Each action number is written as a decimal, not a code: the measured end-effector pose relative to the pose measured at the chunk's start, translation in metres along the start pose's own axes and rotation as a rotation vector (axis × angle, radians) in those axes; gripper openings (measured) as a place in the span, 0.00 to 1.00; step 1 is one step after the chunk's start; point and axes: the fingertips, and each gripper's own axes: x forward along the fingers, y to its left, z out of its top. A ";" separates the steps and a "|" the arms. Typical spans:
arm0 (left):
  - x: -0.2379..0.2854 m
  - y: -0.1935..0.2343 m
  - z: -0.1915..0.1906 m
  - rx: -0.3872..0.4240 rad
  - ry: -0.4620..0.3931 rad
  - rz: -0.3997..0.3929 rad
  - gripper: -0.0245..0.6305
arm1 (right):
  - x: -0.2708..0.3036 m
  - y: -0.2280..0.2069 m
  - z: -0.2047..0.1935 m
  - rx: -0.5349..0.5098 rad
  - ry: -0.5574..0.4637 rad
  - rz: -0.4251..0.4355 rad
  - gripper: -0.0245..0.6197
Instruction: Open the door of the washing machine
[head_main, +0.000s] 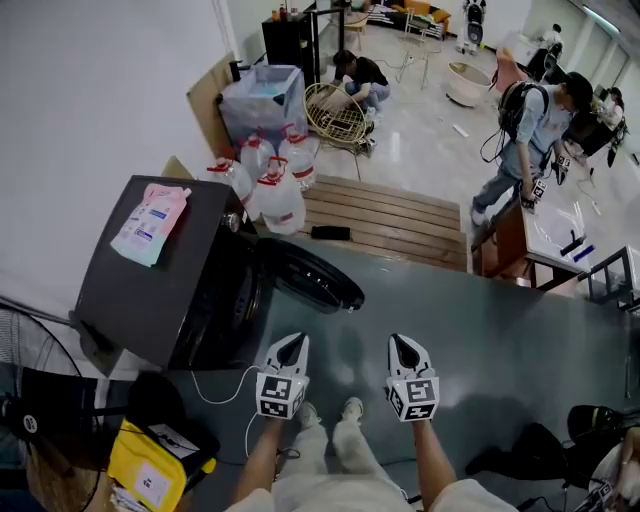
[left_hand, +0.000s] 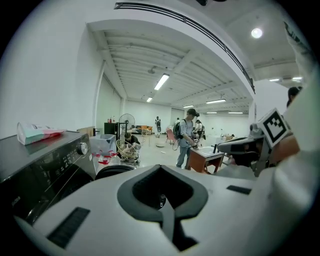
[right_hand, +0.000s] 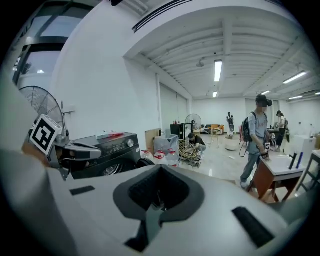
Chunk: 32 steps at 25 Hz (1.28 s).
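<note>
The dark grey washing machine (head_main: 150, 275) stands at the left, and its round black door (head_main: 312, 280) hangs swung out from the front. My left gripper (head_main: 291, 346) and right gripper (head_main: 404, 346) are held side by side in the air to the right of the door, touching nothing. Both are shut and empty. In the left gripper view the left gripper (left_hand: 164, 196) has its jaws meeting, with the machine (left_hand: 45, 167) and door (left_hand: 113, 171) off to the left. The right gripper (right_hand: 157, 201) also has its jaws together, and the machine (right_hand: 107, 150) lies left of it.
A pink detergent pouch (head_main: 150, 222) lies on the machine's top. Several water jugs (head_main: 270, 182) and a plastic bin (head_main: 263, 98) stand behind it, beside a wooden platform (head_main: 385, 215). A fan (head_main: 25, 350) and yellow bag (head_main: 150, 470) are at the lower left. People and a table (head_main: 540, 235) are beyond.
</note>
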 end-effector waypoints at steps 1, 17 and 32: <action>-0.004 0.000 0.007 0.002 -0.005 0.003 0.05 | -0.004 -0.001 0.006 -0.003 -0.007 -0.001 0.04; -0.061 0.003 0.071 0.040 -0.083 0.070 0.05 | -0.054 0.002 0.076 -0.060 -0.106 -0.007 0.04; -0.093 0.003 0.081 0.051 -0.109 0.111 0.05 | -0.079 0.000 0.080 -0.075 -0.122 -0.026 0.04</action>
